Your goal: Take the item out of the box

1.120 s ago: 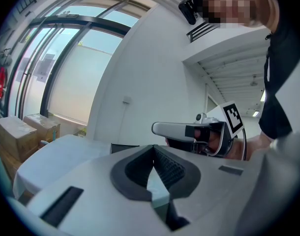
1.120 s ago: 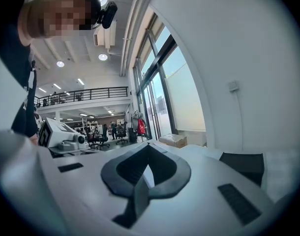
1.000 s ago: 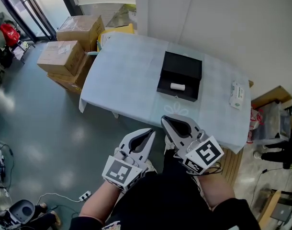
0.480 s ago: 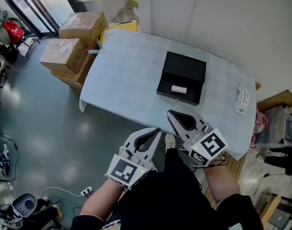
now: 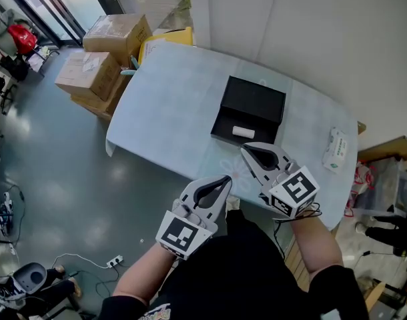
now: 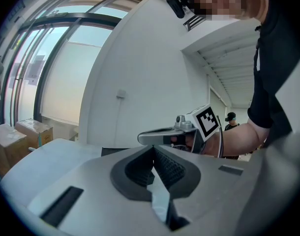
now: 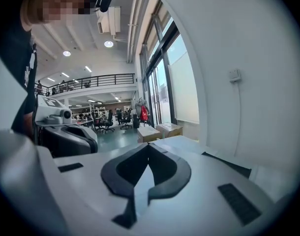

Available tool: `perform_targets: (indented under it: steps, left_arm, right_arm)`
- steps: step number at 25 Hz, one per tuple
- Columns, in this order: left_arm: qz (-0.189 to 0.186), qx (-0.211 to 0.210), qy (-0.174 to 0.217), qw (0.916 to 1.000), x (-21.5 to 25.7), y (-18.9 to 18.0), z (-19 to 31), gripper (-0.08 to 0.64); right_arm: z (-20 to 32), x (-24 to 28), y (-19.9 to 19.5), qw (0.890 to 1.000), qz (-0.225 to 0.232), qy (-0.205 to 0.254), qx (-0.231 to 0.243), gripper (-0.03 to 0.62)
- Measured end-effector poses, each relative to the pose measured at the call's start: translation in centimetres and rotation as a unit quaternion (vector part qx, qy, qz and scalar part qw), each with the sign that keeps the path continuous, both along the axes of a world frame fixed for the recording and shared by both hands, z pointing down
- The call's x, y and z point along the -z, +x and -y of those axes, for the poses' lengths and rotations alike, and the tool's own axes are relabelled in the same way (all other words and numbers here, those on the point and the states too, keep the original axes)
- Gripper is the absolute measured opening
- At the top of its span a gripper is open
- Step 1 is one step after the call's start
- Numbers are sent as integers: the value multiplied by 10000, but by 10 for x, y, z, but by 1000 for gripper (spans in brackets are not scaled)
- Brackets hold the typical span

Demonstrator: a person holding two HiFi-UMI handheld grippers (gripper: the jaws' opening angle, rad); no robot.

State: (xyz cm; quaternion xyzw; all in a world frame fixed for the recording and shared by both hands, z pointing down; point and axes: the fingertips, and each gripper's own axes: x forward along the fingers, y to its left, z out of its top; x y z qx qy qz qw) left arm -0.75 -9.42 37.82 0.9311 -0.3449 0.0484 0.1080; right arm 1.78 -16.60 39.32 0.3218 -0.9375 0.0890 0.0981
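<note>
- Step in hand, as I read it: the approach. Nothing has been grabbed yet.
- The left hand-held gripper [image 5: 226,178] has its jaws pressed together with nothing between them. It is held off the near edge of the surface [image 5: 170,105].
- The right hand-held gripper [image 5: 244,148] also has its jaws pressed together and is empty. Its tip is over the near edge of the surface, just short of the near wall of the black box [image 5: 257,99].
- The target is a white roll [image 5: 242,131]. It lies flat in the near part of the box, close behind the near wall.
- The box sits around mid-surface, a bit toward the right end. Its far half looks like a raised lid, but I can't be sure.
- Orientation: the roll's long axis runs along the box's near wall, roughly parallel to the surface's near edge. Its ends face the box's left and right walls. I can't tell one end from the other.
- To do it well:
  - Spread the right jaws before entering the box and come in from above.
  - Set the pads across the short axis, one on the near-wall side and one on the far side.
  - Pinch at mid-length so the roll doesn't pivot.
  - The near pad probably has little room against the wall, so bias the entry from the far side.
  - Lift straight up until clear of the rim.
- Risk: a round item can squirt out of a pinch, so close slowly. The box may drag on the cloth, and the left tool could steady it.
- The tissue pack [image 5: 333,150] at the right end is well apart and not a concern.
</note>
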Motion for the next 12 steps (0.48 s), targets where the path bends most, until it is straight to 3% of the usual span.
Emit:
perform_targets:
  steps: [12]
  left_arm:
    - [171, 39, -45, 9998, -33, 35, 27, 8]
  right_arm:
    - [50, -63, 39, 9972, -521, -504, 181, 9]
